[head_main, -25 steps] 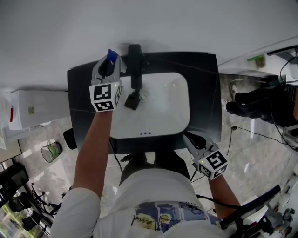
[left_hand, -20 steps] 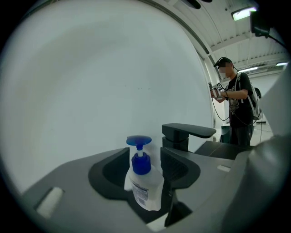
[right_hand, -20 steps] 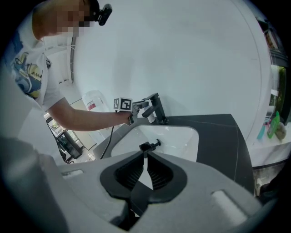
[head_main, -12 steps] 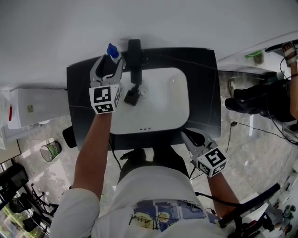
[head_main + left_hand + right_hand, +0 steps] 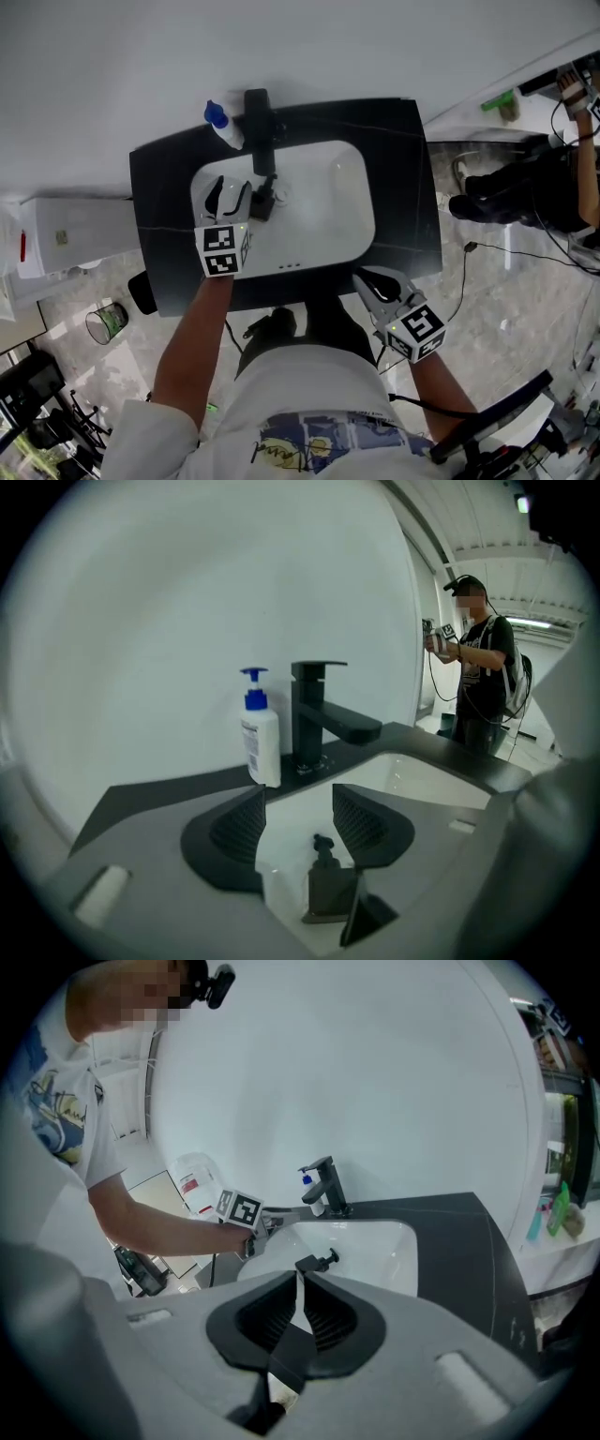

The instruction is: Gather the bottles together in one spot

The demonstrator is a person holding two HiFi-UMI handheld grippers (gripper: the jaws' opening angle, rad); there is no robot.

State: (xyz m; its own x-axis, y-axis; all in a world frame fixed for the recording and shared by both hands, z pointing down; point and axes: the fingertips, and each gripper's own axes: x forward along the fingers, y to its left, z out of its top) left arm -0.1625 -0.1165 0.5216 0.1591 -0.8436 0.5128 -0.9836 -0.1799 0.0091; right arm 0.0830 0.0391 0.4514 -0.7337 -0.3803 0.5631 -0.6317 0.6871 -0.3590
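The gathering looks about half done, judging from how the two bottles lie. The white bottle (image 5: pixel 225 128) with the blue pump stands upright on the counter (image 5: pixel 403 187) at the back, just beside the faucet (image 5: pixel 258 131); that reads as the collecting spot. The dark bottle (image 5: pixel 265 200) is not with it: it stands down in the basin (image 5: pixel 328 206), below the spout and apart from the white one. The left gripper (image 5: pixel 228 192) hangs over the basin's left side, its jaws wide but closing, and no pad presses on anything. In its own view the dark bottle shows low in the gap between the jaws, with the white bottle and faucet beyond (whether the bottle is truly between the pads or just under them I cannot tell). The right gripper (image 5: pixel 367 281) waits at the counter's front edge, well apart from both bottles, its jaws drawn together to a thin slit and carrying nothing. What is left, as I judge it: take the dark bottle out of the basin and set it upright next to the white one by the faucet. The left gripper seems the one placed for that.
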